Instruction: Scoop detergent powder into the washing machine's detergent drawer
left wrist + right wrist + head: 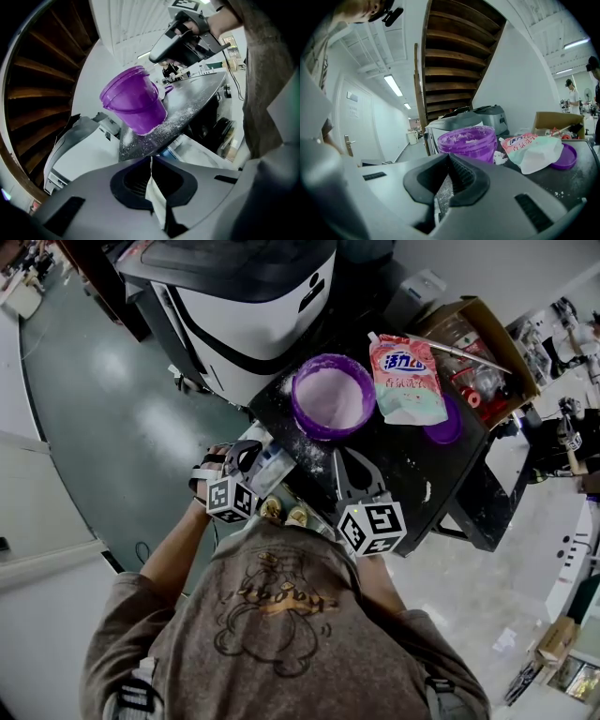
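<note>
The round purple plastic tub (pixel 468 140) is located straight ahead of the right gripper (pixel 449 158), pressed together like the left gripper (pixel 151 163).

Purple tub (pixel 334 397) and detergent pouch (pixel 405 379) crowd the table's (pixel 422 465) far side; its near strip lies open.

The washing machine (pixel 246 306) is cut off by the head view's upper edge. The purple lid (pixel 451 425) is partly covered by the detergent pouch (pixel 405 381), whose print is too small to be read. The contents of the cardboard box (pixel 514 348) cannot be told apart. In the right gripper view, the lower part of the purple tub (pixel 469 140) is hidden behind the right gripper (pixel 449 159).
</note>
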`<state>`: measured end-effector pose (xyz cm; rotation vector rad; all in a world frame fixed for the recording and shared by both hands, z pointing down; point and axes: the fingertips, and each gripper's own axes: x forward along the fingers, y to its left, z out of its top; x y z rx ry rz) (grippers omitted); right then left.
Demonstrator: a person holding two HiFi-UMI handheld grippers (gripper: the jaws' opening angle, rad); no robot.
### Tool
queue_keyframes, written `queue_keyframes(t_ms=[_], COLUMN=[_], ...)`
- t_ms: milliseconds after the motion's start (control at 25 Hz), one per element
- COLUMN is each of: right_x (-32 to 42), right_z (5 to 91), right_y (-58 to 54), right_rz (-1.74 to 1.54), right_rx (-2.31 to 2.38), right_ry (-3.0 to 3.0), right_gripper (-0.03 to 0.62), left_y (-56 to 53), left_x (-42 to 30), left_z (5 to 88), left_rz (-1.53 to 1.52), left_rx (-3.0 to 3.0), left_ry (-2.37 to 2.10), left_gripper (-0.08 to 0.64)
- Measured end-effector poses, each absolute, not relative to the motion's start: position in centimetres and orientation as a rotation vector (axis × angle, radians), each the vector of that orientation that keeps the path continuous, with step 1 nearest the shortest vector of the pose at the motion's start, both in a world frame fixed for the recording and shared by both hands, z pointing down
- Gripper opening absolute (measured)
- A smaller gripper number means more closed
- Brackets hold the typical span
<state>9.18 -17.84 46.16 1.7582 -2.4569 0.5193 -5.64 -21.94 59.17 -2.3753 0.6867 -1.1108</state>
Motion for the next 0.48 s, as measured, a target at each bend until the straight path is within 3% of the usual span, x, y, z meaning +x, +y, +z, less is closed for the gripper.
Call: queue_keyframes(t_ms=[480], right_x=[9.3], right_z=[46.3], right_y=[-17.4], right_rz=[0.525], right_rx=[1.761], right_ry=[-2.449], right_gripper=[0.002], left_y=[-20.5], left_x=[-4.9], left_z=[58.8], left_rz=[-1.102], left_rx=[-2.14], left_ry=[0.52], left_gripper=[0.023])
